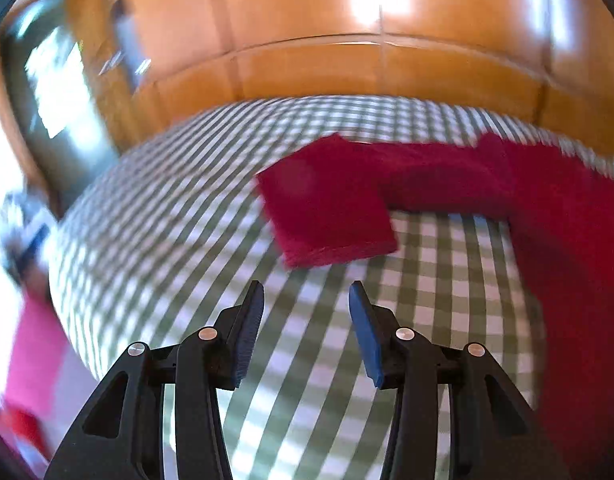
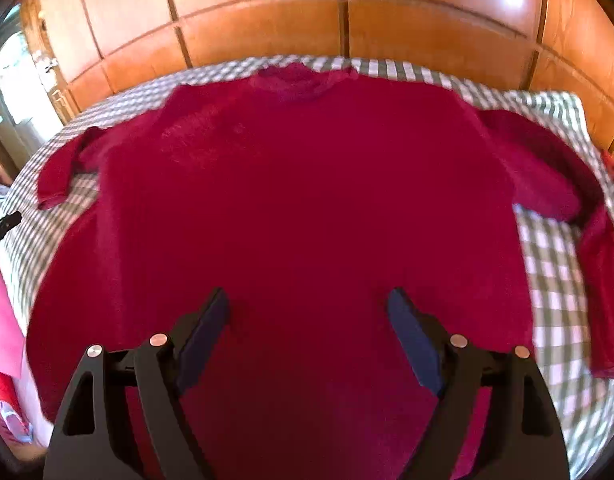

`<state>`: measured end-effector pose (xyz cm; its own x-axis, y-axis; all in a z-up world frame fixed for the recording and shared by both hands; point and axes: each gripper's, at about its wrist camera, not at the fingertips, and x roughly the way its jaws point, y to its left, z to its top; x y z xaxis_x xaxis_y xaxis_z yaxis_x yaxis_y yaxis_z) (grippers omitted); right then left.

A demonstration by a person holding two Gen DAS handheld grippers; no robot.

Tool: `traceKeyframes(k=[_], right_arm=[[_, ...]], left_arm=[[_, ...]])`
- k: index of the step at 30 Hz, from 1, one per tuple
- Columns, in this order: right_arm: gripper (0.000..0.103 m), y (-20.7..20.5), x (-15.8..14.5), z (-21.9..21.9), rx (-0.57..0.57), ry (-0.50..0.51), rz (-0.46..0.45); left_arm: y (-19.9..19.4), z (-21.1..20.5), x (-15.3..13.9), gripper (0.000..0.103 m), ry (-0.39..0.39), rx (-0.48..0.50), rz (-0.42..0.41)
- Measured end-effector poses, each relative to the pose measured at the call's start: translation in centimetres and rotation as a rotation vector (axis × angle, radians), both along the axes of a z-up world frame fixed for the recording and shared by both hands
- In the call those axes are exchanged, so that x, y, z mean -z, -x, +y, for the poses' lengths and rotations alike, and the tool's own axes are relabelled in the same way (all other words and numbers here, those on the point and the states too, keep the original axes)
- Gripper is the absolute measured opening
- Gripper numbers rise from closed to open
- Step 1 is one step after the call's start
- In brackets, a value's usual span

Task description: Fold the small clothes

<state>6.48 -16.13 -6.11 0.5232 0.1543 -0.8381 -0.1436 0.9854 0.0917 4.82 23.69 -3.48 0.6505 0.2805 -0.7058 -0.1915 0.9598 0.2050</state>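
Much of the left wrist view is smeared by motion blur: the left edge shows only pink and white streaks and a bright window-like patch that cannot be made out, and the fuzzy crimson knitted sweater (image 1: 447, 184) is cut off at the right edge, so just one sleeve and a slice of the body show there. In the right wrist view the sweater's (image 2: 291, 184) hem is hidden beneath the black fingers, and the cuff of the sleeve on the right of the picture runs close to the dark lens rim.

The sweater lies flat on the green-and-white checked bedcover (image 2: 555, 280). Its long axis runs straight away from the right gripper (image 2: 309, 312), collar at the far end towards the glossy orange wooden wardrobe doors (image 2: 267, 12), hem at the near end. One sleeve sticks out to the left of the jaws; the other bends at the elbow and trails back down on their right.

The right gripper's jaws stand wide apart over the lower body of the sweater, with nothing pinched between the blue pads; whether the tips touch the knit cannot be told. The left gripper (image 1: 307, 300) has its jaws partly open and empty above bare checked cover, the sleeve's cuff just ahead of them and the sleeve stretching across to their right.
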Motion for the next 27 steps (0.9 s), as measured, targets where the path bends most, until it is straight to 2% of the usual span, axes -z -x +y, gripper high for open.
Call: traceKeyframes(k=[2, 4, 7, 8, 9, 10, 11, 14, 15, 18, 20, 22, 27], right_arm=[[0.089, -0.4, 0.7, -0.6, 0.006, -0.012, -0.024], [0.093, -0.4, 1.0, -0.3, -0.006, 0.009, -0.055], [0.098, -0.3, 1.4, -0.2, -0.018, 0.023, -0.092], [0.098, -0.4, 1.4, -0.3, -0.017, 0.016, -0.096], [0.099, -0.4, 1.4, -0.2, -0.018, 0.014, -0.098], [0.099, -0.4, 1.5, -0.2, -0.019, 0.015, -0.100], [0.099, -0.3, 1.5, -0.2, -0.020, 0.014, -0.102], [0.099, -0.3, 1.4, -0.2, -0.018, 0.011, -0.107], [0.099, -0.3, 1.4, -0.2, -0.018, 0.013, -0.109], [0.100, -0.3, 1.5, -0.2, -0.017, 0.013, -0.111], [0.100, -0.3, 1.5, -0.2, -0.016, 0.013, -0.114], [0.100, -0.3, 1.5, -0.2, -0.015, 0.013, -0.116], [0.101, -0.3, 1.5, -0.2, -0.015, 0.015, -0.116]], left_arm=[[-1.2, -1.4, 1.0, 0.057, -0.080, 0.070, 0.020], [-3.0, -2.2, 2.4, 0.058, -0.175, 0.101, 0.032], [-6.0, -1.6, 3.6, 0.058, -0.174, 0.107, 0.076], [-7.1, -1.1, 4.0, 0.051, -0.166, 0.099, 0.091], [-7.9, -0.5, 4.2, 0.036, -0.142, 0.094, 0.107], [-8.6, -0.2, 4.4, 0.001, -0.109, 0.085, 0.122], [-9.1, 0.6, 4.1, 0.001, -0.062, 0.066, 0.131], [-8.8, 4.0, 0.0, 0.001, 0.142, 0.019, 0.034], [-8.3, 6.0, -2.1, 0.001, 0.243, -0.013, -0.015], [-7.3, 11.8, -6.9, 0.001, 0.469, -0.107, -0.143], [-6.9, 15.7, -9.1, 0.001, 0.571, -0.184, -0.199], [-7.4, 18.3, -10.0, 0.001, 0.609, -0.254, -0.211], [-10.6, 23.7, -8.7, 0.001, 0.575, -0.427, -0.136]])
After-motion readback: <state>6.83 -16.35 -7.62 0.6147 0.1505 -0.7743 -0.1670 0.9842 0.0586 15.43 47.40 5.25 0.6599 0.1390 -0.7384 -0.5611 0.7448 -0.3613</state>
